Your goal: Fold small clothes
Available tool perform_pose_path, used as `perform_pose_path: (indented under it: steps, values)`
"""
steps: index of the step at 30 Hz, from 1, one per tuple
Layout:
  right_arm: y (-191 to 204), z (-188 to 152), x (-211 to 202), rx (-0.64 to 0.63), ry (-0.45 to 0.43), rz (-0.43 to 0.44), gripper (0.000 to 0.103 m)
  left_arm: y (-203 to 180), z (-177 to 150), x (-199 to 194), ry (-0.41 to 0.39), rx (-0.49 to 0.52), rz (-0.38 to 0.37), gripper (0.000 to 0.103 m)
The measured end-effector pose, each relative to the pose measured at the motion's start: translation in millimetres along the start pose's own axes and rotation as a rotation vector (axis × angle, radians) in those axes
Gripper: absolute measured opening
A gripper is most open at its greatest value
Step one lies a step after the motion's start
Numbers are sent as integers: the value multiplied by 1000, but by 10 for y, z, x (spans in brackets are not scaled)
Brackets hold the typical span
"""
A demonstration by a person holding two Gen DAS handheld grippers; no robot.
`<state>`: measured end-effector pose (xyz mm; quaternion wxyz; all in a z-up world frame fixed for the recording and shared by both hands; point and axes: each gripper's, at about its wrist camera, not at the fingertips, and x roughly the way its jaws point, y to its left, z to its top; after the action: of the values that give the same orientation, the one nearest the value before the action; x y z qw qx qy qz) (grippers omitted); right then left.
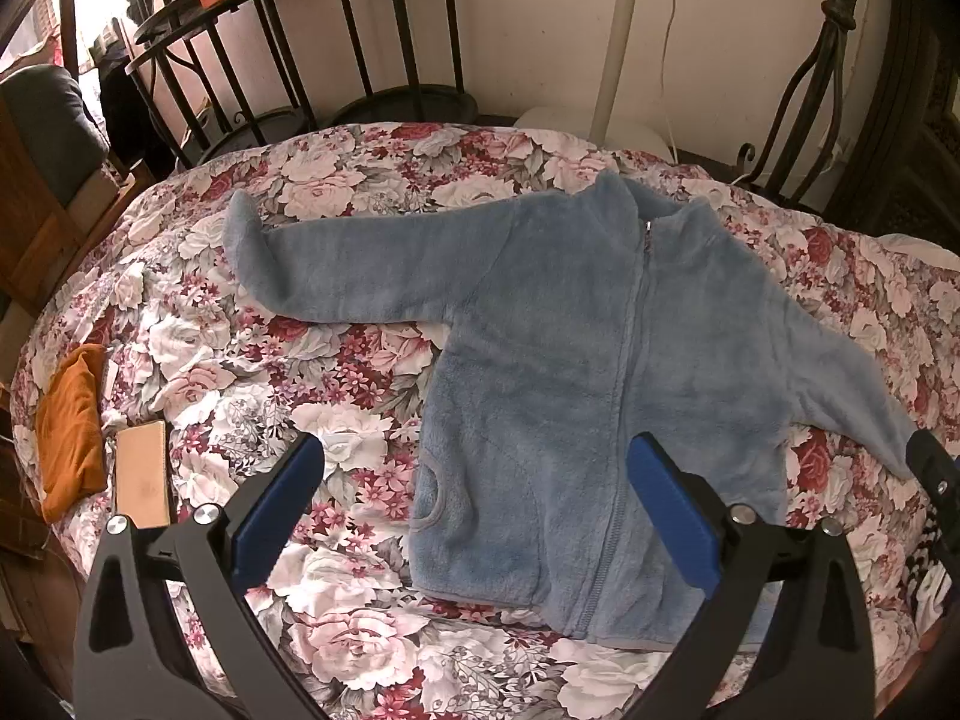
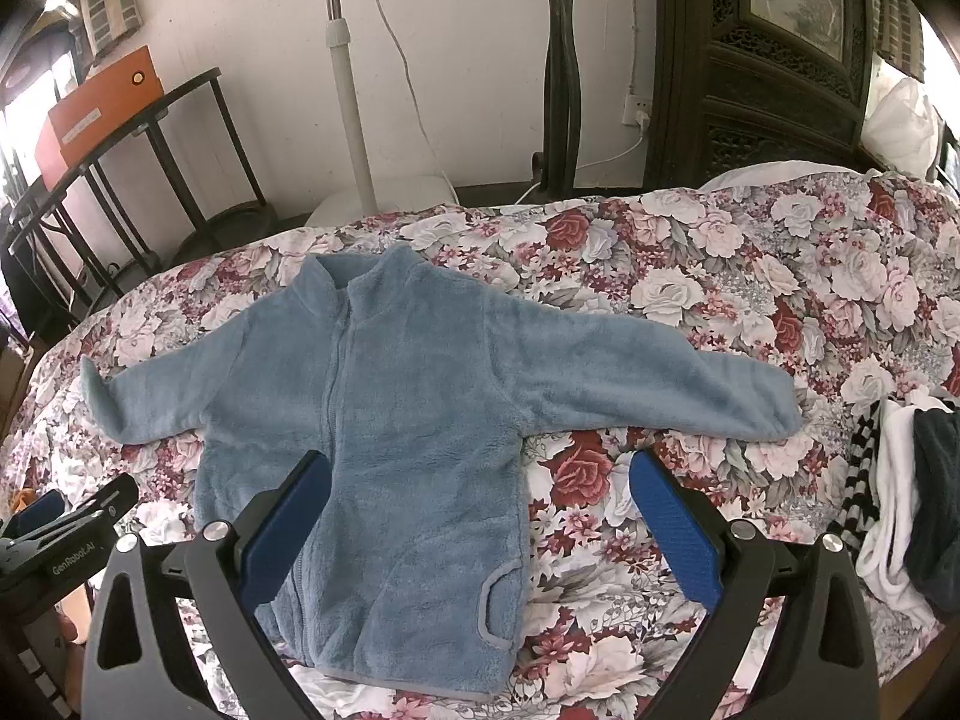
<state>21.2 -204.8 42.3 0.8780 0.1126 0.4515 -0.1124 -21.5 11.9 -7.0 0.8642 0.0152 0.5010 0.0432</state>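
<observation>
Left tongs: wide open, empty, above jacket hem, orange cloth well off leftward. Jacket: flat on floral bedspread, zipped, 2 sleeves spread. Right tongs: wide open, empty, above pocket. Best start, likely: pinch each cuff, fold sleeves inward across chest, keeping fleece smooth.

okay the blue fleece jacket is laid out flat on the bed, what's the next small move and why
Probably bring the left gripper toward the jacket's left sleeve to fold it across the chest. The jacket lies zipped and spread flat on the floral bedspread with both sleeves out, and both grippers are open and holding nothing.
</observation>
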Motion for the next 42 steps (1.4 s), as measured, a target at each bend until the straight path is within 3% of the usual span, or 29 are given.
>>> perform_pose_path:
  steps: [14, 16, 18, 21, 23, 25, 26, 29, 34, 38, 42]
  values:
    - [-209, -20, 88, -7, -10, -32, 100, 106, -55, 169, 23, -14, 30, 98]
    - [-175, -49, 149, -5, -22, -10, 100, 105, -32, 248, 37, -19, 47, 98]
    - [-320, -74, 235, 16, -28, 65, 100, 181, -24, 384, 54, -36, 52, 98]
    - [-733, -88, 440, 154, 12, 220, 100, 310, 18, 607, 85, -66, 97, 98]
    - [-1217, -154, 632, 341, 36, 327, 99, 446, 47, 782, 120, -105, 105, 98]
    - [-1684, -282, 811, 550, 52, 388, 99, 544, 59, 927, 154, -144, 103, 98]
    - [-1975, -377, 912, 670, 51, 420, 94, 601, 55, 1030, 188, -174, 89, 98]
    - [-2609, -613, 1118, 888, 67, 408, 79, 578, 30, 1195, 233, -221, 23, 98]
    - [-3180, -691, 1223, 939, 18, 296, 75, 39, 0, 1349, 270, -141, -44, 98]
    - [-3437, -706, 1347, 961, 23, 222, 75, -851, 33, 1325, 232, 66, -98, 98]
    - [-3625, -779, 1502, 1022, 23, 198, 71, -1668, -122, 1324, 211, 280, -71, 98]
